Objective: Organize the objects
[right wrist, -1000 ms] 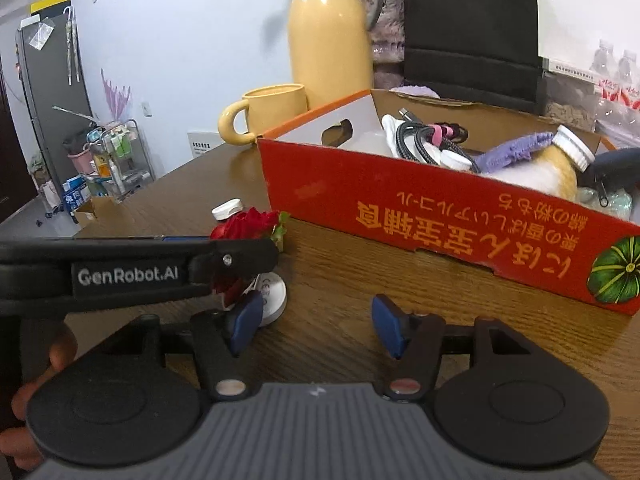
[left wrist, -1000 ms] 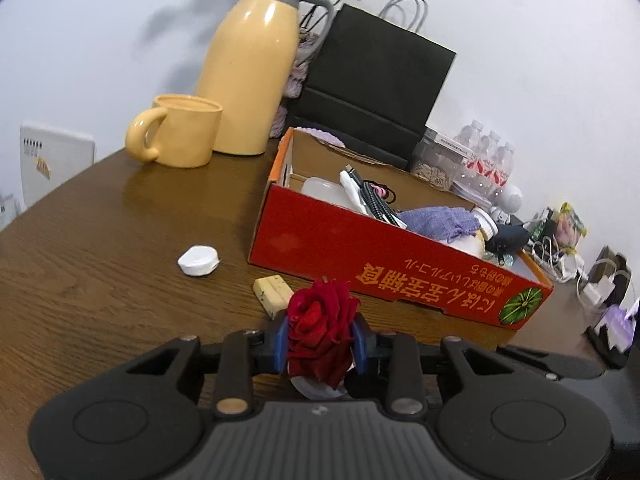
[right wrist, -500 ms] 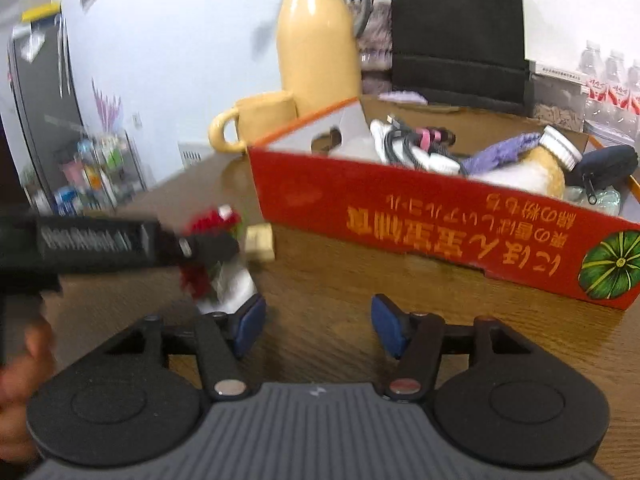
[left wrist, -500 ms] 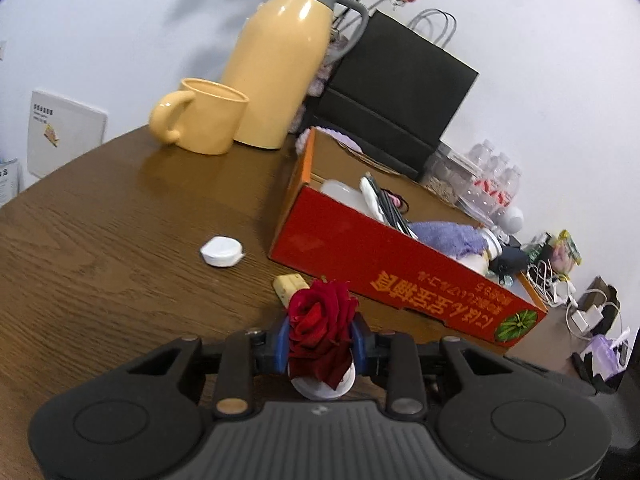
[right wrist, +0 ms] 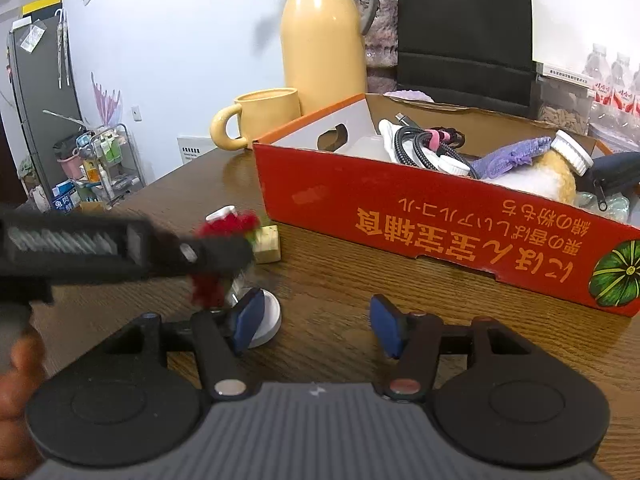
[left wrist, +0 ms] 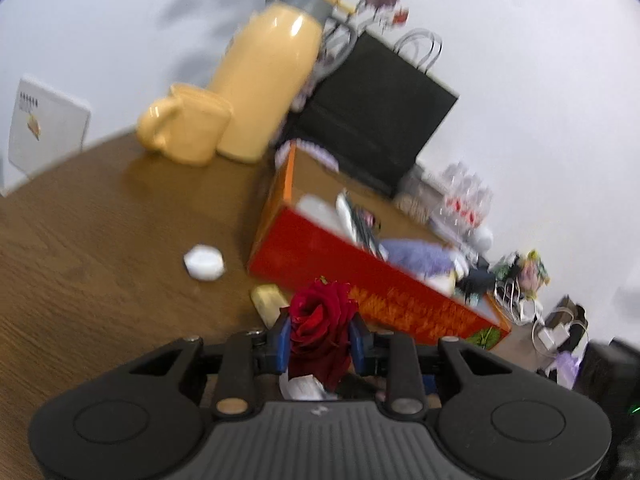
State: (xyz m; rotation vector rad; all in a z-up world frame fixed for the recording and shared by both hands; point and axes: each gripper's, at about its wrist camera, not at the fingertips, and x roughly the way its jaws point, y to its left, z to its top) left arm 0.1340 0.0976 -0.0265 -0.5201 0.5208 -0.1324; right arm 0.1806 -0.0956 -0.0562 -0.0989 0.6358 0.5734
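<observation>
I am gripping the red rose in my left tongs, holding it above the wooden bench, near the red box and just near a small cork block. My right tongs are hanging released, nothing between them, a white lid lying at their left finger.

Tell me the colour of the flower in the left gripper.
Deep red rose, clearest in the left wrist view.
</observation>
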